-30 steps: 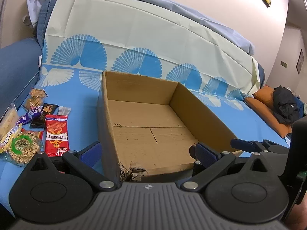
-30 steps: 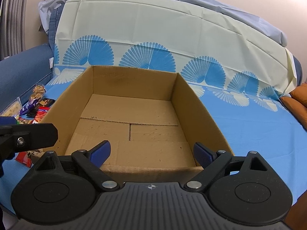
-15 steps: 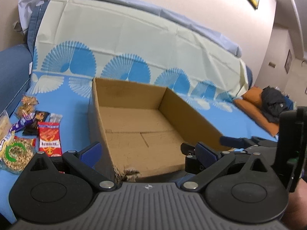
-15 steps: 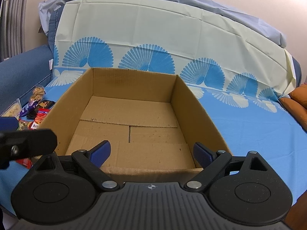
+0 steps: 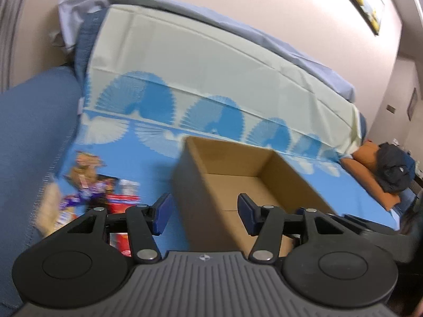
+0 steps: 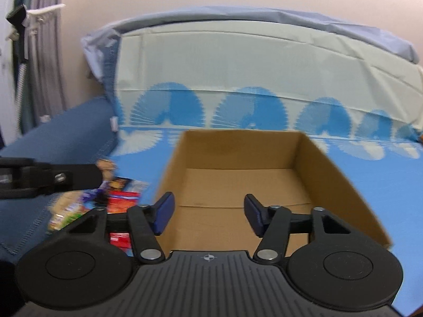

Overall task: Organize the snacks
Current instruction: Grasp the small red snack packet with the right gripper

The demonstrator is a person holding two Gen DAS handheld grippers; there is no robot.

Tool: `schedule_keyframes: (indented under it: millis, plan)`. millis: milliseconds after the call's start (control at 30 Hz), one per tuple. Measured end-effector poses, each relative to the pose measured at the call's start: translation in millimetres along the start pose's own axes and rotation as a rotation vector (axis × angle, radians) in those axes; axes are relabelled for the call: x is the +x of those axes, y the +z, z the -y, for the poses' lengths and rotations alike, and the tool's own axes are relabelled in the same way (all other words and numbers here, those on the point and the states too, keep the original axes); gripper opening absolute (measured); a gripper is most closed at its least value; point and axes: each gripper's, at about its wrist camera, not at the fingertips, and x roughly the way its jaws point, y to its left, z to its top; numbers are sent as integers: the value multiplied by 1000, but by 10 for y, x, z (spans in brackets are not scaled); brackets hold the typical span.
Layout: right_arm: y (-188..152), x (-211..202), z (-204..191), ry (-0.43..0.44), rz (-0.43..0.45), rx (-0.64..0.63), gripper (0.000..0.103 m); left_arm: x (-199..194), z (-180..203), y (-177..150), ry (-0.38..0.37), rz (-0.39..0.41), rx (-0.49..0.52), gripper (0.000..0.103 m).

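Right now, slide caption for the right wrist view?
Empty cardboard box on a blue sheet, snack packets beside it.

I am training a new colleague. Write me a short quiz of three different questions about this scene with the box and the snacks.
1. True or false: the cardboard box already holds several snacks.
2. On which side of the box, as the right wrist view shows it, does the pile of snack packets lie? A) left B) right C) behind it
3. Fill in: between the pads of the right tongs and of the left tongs there is ____.

Key:
1. False; its floor is bare.
2. A.
3. Nothing; both pairs have just been closing, yet they grip no object.
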Motion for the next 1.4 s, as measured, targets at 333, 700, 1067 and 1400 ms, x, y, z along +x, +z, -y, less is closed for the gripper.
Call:
schedule_keyframes:
  millis: [333, 700, 1067, 1400]
  plan:
    - [11, 237, -769, 206, -89, -78, 57, 281, -1218, -429, 132, -79, -161, 61]
    - [-472, 1067, -1187, 188, -301, -170, 61, 415, -1309, -463, 174, -138, -206, 65]
    - [-801, 1468, -1116, 163, -389, -174, 71, 819, -1314, -568, 295, -273, -144, 89]
    - [-814, 1406, -1094, 170, -361, -218, 45, 1100, -1249, -637, 372, -369, -74, 92]
